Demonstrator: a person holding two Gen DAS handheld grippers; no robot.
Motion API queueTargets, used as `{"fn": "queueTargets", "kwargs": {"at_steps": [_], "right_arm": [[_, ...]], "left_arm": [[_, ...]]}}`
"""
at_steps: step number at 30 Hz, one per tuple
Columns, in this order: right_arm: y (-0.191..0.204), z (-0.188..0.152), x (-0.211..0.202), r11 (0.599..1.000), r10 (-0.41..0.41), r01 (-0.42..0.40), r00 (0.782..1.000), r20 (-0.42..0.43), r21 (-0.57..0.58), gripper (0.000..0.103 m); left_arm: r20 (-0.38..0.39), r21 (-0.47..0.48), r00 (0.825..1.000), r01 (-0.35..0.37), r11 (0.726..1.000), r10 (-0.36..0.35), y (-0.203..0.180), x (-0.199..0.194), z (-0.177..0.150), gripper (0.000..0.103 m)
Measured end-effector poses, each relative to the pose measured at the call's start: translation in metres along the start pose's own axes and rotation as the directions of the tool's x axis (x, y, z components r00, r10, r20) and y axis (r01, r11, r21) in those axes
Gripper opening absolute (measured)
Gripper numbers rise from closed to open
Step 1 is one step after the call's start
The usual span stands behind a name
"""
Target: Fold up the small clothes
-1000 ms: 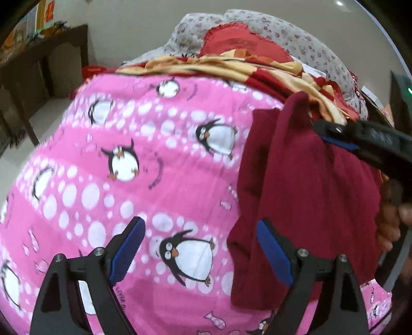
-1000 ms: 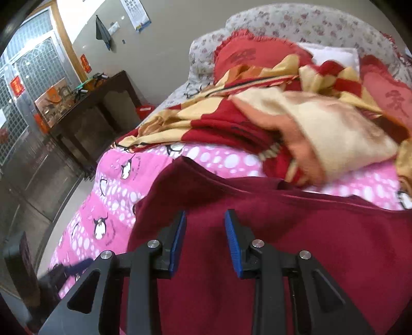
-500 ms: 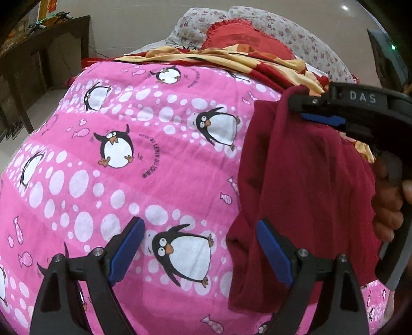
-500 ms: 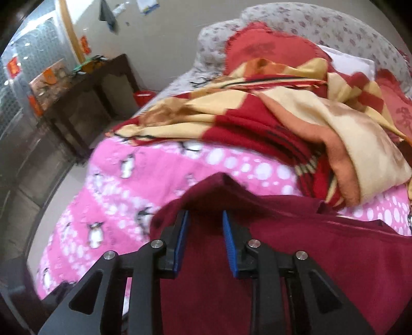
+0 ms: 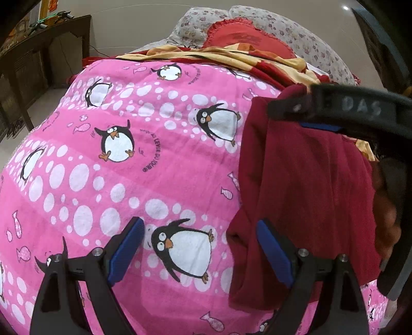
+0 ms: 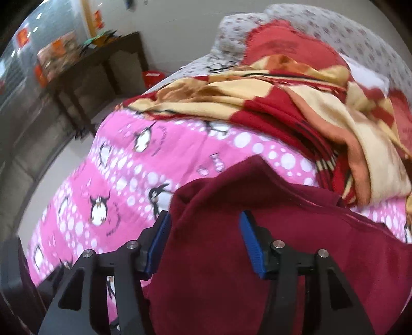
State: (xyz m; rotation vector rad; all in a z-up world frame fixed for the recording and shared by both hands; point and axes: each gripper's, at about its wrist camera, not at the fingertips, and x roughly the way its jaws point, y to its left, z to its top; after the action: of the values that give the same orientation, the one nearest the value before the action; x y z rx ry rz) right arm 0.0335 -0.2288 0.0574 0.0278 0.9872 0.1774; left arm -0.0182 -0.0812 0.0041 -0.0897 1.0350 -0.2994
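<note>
Your right gripper (image 6: pixel 204 241) has released the maroon garment (image 6: pixel 257 257); its fingers are opening. Crumpled blanket (image 6: pixel 296 108) lies beyond on the bed (image 5: pixel 128 180). Left gripper (image 5: pixel 199 253) wide, garment edge inside its right finger.

Bed (image 5: pixel 77 180) with pink penguin cover; red-yellow blanket (image 6: pixel 296 103) and floral pillow (image 5: pixel 296 33) at head. Dark wooden table (image 6: pixel 103 67) against plain wall (image 5: pixel 141 25).

Overall light: soft, even indoor light; colours saturated.
Light source: one small ceiling lamp (image 5: pixel 345 7), up and right of the left gripper (image 5: pixel 199 248).
Shadows: faint, under the folds of the maroon garment (image 5: pixel 303 185).
Left wrist sharpness: crisp on the pink penguin blanket (image 5: pixel 123 165); lettering on the right gripper's finger soft.
Right wrist sharpness: motion blur throughout, strongest on the dark table (image 6: pixel 103 64) far left of the right gripper (image 6: pixel 204 244).
Distortion: strong fisheye bulge; black corners.
</note>
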Motion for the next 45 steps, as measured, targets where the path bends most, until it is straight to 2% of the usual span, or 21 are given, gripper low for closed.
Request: {"fn": "queueTargets", "kwargs": {"at_steps": [2, 5, 6, 9, 12, 16, 19, 21, 24, 28, 30, 32, 34, 36, 38, 39, 40, 41, 42, 44, 45], "right_arm": [[0.009, 0.0, 0.009, 0.998, -0.029, 0.029, 0.999, -0.013, -0.05, 0.071], [0.014, 0.003, 0.022, 0.992, -0.097, 0.097, 0.995, -0.001, -0.076, 0.048], [0.009, 0.007, 0.023, 0.996, -0.081, 0.082, 0.997, 0.012, -0.042, 0.036], [-0.013, 0.016, 0.024, 0.994, -0.012, 0.008, 0.999, 0.034, 0.106, 0.023], [-0.033, 0.018, 0.032, 0.977, 0.035, -0.041, 0.999, 0.036, 0.211, 0.023], [-0.026, 0.018, 0.036, 0.987, 0.009, -0.015, 0.999, 0.038, 0.16, 0.023], [-0.021, 0.018, 0.024, 0.991, 0.044, -0.051, 0.998, 0.054, 0.127, 0.034], [-0.024, 0.016, 0.012, 0.985, 0.1, -0.11, 0.992, 0.075, 0.134, 0.049], [-0.034, 0.006, -0.01, 0.975, 0.129, -0.147, 0.985, 0.114, 0.166, 0.053], [-0.03, 0.003, -0.014, 0.976, 0.149, -0.161, 0.985, 0.09, 0.144, 0.053], [-0.021, 0.006, -0.009, 0.984, 0.128, -0.134, 0.99, 0.062, 0.115, 0.058], [-0.009, 0.01, 0.002, 0.994, 0.067, -0.068, 0.998, 0.014, 0.081, 0.07], [0.003, 0.012, 0.015, 0.999, -0.014, 0.015, 1.0, -0.025, 0.036, 0.074], [0.02, 0.015, 0.035, 0.996, -0.092, 0.091, 0.993, -0.074, -0.02, 0.082], [0.033, 0.015, 0.048, 0.981, -0.181, 0.174, 0.98, -0.079, -0.087, 0.086], [0.041, 0.013, 0.053, 0.964, -0.237, 0.227, 0.969, -0.062, -0.137, 0.082], [0.042, 0.011, 0.053, 0.957, -0.257, 0.247, 0.965, -0.046, -0.153, 0.075], [0.041, 0.009, 0.05, 0.955, -0.266, 0.26, 0.964, -0.022, -0.145, 0.06], [0.03, 0.007, 0.041, 0.968, -0.231, 0.231, 0.973, 0.005, -0.093, 0.049], [0.011, 0.007, 0.027, 0.99, -0.138, 0.139, 0.99, 0.012, -0.016, 0.035], [-0.004, 0.006, 0.016, 0.997, -0.062, 0.061, 0.998, 0.016, 0.045, 0.034]], "left_arm": [[0.0, 0.001, 1.0, -0.002, 1.0, 0.002, 0.0, 0.0, -0.001, 0.092], [0.005, 0.004, 1.0, 0.0, 1.0, 0.0, -0.001, 0.0, -0.001, 0.092], [0.005, 0.004, 1.0, 0.003, 1.0, -0.003, -0.001, 0.0, -0.002, 0.092], [0.004, -0.001, 1.0, 0.008, 1.0, -0.008, 0.001, 0.001, -0.001, 0.093], [0.008, -0.01, 1.0, 0.009, 1.0, -0.009, 0.001, 0.001, -0.001, 0.094], [0.01, -0.001, 1.0, 0.002, 1.0, -0.002, -0.001, 0.003, -0.002, 0.094], [0.01, 0.01, 1.0, 0.009, 1.0, -0.009, -0.001, 0.002, -0.003, 0.094], [0.014, 0.001, 0.999, 0.034, 0.999, -0.034, 0.002, -0.001, -0.003, 0.094], [0.036, -0.028, 0.994, 0.101, 0.995, -0.1, 0.006, -0.005, -0.002, 0.094], [0.036, -0.027, 0.99, 0.141, 0.99, -0.14, 0.004, -0.005, -0.001, 0.095], [0.028, -0.017, 0.987, 0.16, 0.987, -0.159, 0.0, -0.005, -0.003, 0.095], [0.018, -0.005, 0.985, 0.171, 0.985, -0.171, -0.004, -0.005, -0.006, 0.095], [0.015, 0.008, 0.987, 0.163, 0.987, -0.163, -0.005, -0.005, -0.01, 0.095], [0.018, 0.015, 0.987, 0.159, 0.987, -0.159, -0.004, -0.005, -0.013, 0.095], [0.021, 0.018, 0.987, 0.158, 0.987, -0.158, -0.003, -0.005, -0.012, 0.095], [0.024, 0.018, 0.987, 0.159, 0.987, -0.16, -0.001, -0.006, -0.012, 0.095], [0.027, 0.017, 0.987, 0.16, 0.987, -0.16, 0.0, -0.007, -0.01, 0.095], [0.032, 0.018, 0.987, 0.159, 0.987, -0.159, 0.001, -0.008, -0.009, 0.095], [0.041, 0.02, 0.986, 0.162, 0.987, -0.163, 0.002, -0.008, -0.006, 0.097], [0.056, 0.025, 0.983, 0.175, 0.984, -0.176, 0.001, -0.01, -0.003, 0.099], [0.061, 0.03, 0.981, 0.183, 0.983, -0.185, -0.002, -0.008, 0.0, 0.1]]}}
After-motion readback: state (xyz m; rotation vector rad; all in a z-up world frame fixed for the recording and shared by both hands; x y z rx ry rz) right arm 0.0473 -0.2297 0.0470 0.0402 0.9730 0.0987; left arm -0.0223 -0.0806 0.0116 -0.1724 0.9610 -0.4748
